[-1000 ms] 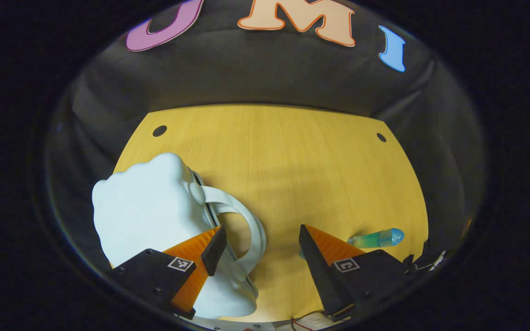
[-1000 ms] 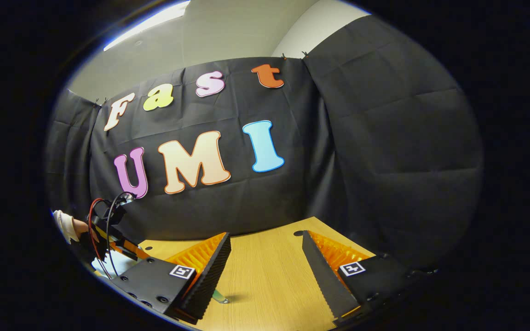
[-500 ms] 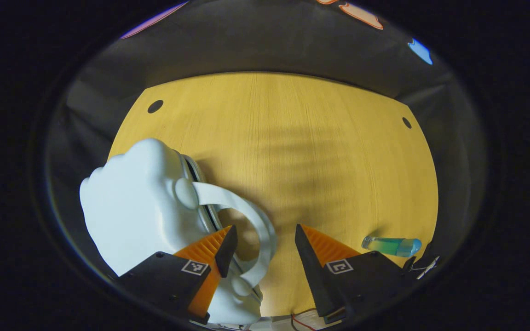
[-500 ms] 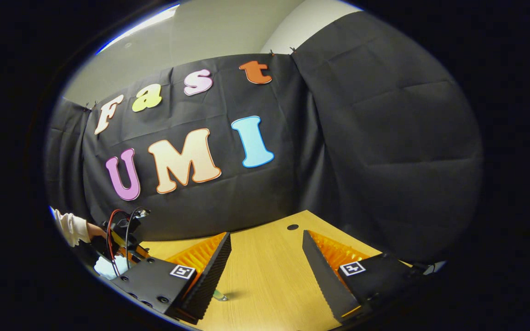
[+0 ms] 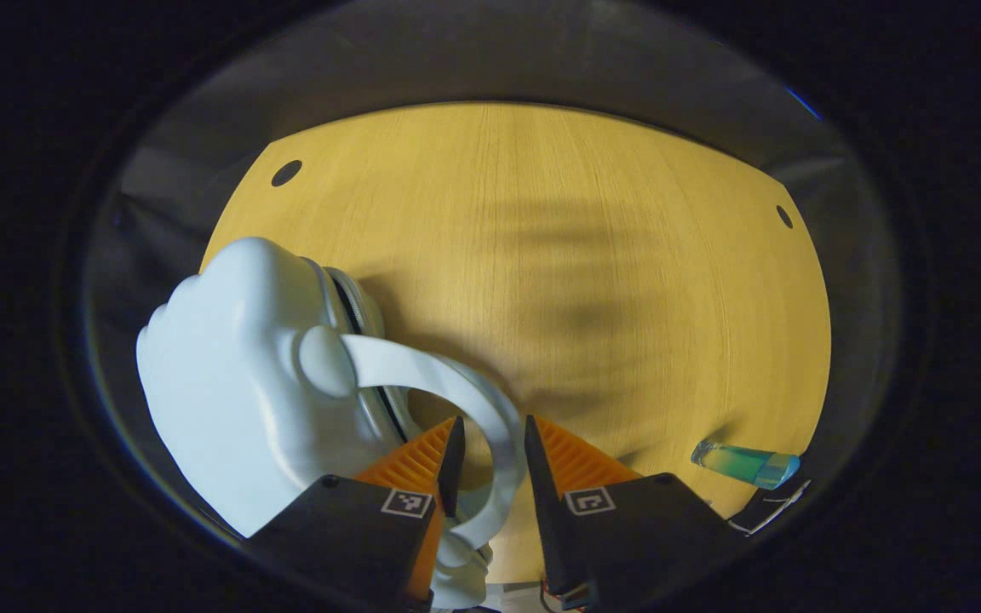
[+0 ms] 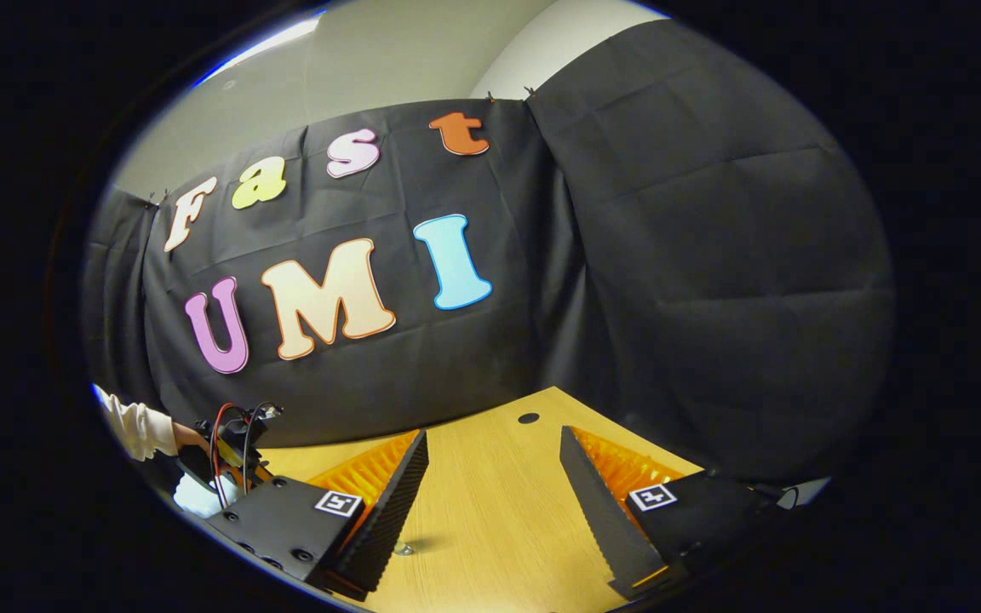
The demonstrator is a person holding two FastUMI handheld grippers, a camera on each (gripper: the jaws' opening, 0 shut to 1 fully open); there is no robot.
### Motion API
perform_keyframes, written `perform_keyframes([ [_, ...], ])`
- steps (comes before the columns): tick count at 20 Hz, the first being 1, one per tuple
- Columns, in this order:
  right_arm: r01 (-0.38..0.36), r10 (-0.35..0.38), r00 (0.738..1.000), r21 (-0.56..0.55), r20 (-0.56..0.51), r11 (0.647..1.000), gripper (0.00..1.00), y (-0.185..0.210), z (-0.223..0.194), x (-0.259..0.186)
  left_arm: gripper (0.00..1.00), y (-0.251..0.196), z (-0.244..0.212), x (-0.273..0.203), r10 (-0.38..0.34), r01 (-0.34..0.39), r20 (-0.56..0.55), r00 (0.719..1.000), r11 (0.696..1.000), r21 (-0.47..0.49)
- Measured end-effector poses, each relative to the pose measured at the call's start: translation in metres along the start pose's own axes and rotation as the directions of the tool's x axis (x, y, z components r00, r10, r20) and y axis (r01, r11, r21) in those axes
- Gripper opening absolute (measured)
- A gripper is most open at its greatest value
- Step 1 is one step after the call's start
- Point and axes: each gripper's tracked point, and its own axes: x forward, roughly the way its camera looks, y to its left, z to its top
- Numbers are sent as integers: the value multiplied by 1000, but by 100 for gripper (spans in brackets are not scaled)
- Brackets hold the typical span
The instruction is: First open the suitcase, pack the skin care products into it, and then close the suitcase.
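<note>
The pale blue suitcase (image 5: pixel 235 392) lies on the left of the wooden worktop (image 5: pixel 559 255), its zip seam facing the middle. Its white handle (image 5: pixel 448 400) arches between the fingers of the left tongs (image 5: pixel 490 455), which stand narrow around it; whether they press it I cannot tell. A blue-green tube (image 5: pixel 746 464) lies near the right edge. The right tongs (image 6: pixel 490 481) hang wide above the worktop.

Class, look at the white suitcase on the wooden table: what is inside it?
That cannot be seen: the white suitcase is closed, its shell covering the interior. The left gripper straddles its handle.
</note>
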Motion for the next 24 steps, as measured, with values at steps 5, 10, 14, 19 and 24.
perform_keyframes([
  [5,5,-5,1000,-6,-13,1000,97,-5,-3,-3,25,-7,-14,16,-30,26,-75,997,998,-56],
  [10,9,-9,1000,-7,-26,1000,98,-6,-7,-5,4,-8,-10,14,-36,30,-63,997,996,-84],
  [14,-3,2,999,-8,-35,1000,98,-4,-8,-4,0,-11,-6,7,-43,39,-33,999,994,-103],
  [19,-15,15,999,-7,-35,1000,98,-4,-5,-3,0,-16,2,-24,-139,140,22,990,977,-158],
  [24,-42,41,998,-5,-37,999,97,-2,-5,-4,0,-8,18,-70,-196,215,124,973,961,-174],
])
